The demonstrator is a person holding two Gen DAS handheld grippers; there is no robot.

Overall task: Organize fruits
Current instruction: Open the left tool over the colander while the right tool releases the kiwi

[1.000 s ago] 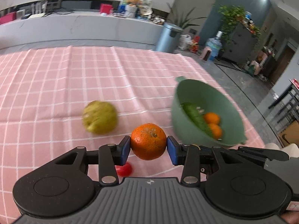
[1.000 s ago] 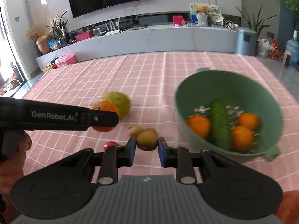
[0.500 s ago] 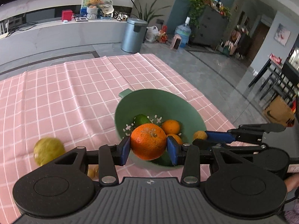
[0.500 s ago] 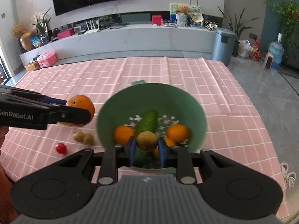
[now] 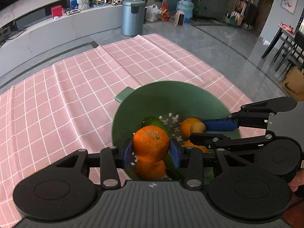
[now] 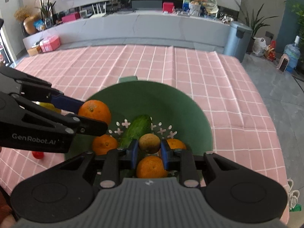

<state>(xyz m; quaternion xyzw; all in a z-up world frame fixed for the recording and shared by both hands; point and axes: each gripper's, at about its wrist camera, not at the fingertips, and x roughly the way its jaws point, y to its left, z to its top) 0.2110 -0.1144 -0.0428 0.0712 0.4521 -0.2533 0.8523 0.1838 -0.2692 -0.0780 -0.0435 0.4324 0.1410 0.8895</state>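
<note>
Left gripper (image 5: pixel 151 150) clamped on an orange (image 5: pixel 151 146), held above the green bowl (image 5: pixel 171 93), toward its 8 o'clock rim in the right wrist view. Right gripper (image 6: pixel 149 149) pinches a small brown fruit (image 6: pixel 149 143) (kind unclear) over the bowl's middle. Inside the bowl: a cucumber (image 6: pixel 135 130) lying from 12 toward 7, with three loose oranges (image 6: pixel 151 167) around it at 9, 6 and 3. Bowl sits on the pink checked cloth (image 6: pixel 218 95); a small red fruit (image 6: pixel 38 154) lies on the cloth at the bowl's 9 o'clock, beyond its rim.
</note>
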